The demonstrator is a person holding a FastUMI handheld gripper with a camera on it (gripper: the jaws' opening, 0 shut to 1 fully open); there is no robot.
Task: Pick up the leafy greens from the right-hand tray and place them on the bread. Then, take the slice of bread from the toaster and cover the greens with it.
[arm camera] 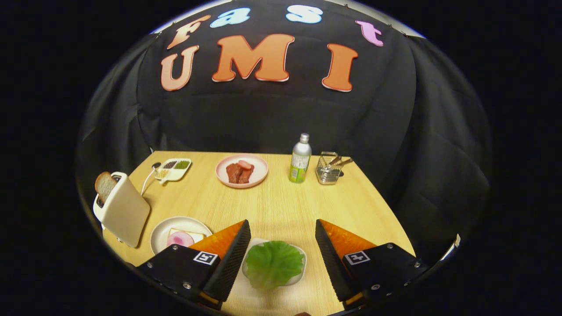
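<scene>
A green leafy piece (274, 263) lies on a small white tray (300, 253) on the wooden table, right between my two fingers. My gripper (283, 229) is open, hovering above the leaf without touching it. Left of the fingers sits a white plate (163, 229) holding a slice of bread (196, 236) topped with a pink ham round (180, 239); the left finger hides part of it. Farther left stands a cream toaster (124, 210) with a slice of bread (104, 185) sticking up from its slot.
Beyond the fingers at the back are a pink plate with meat pieces (241, 171), a small bottle (300, 159), a wire basket of utensils (329, 168) and a divided white dish (174, 169). The toaster's cord (147, 180) runs along the table's left side.
</scene>
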